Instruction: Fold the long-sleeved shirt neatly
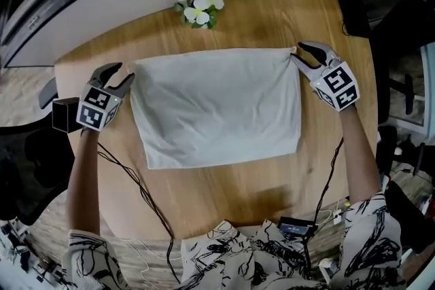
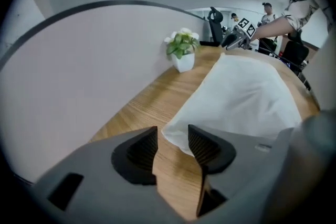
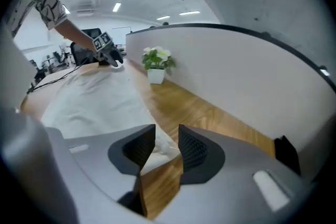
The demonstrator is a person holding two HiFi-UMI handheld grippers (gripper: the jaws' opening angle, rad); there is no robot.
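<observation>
Garment: smooth white cloth shirt [image 1: 216, 105], a flat rectangle on the wood-grain surface [image 1: 224, 193], spread between both tools.
Left tool [image 2: 172, 136]: ribbed jaws parted, shirt corner loose between them.
Right tool [image 3: 167, 136]: jaws parted, crumpled corner between them.

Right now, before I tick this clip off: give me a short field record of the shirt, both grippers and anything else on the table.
shirt: white, folded to a rough rectangle, lying flat
surface: wooden table
left gripper: at the shirt's far left corner, jaws apart, cloth not pinched
right gripper: at the far right corner, jaws apart, corner lies between them unclamped
other: potted white flowers at the far edge, clear of the shirt
</observation>
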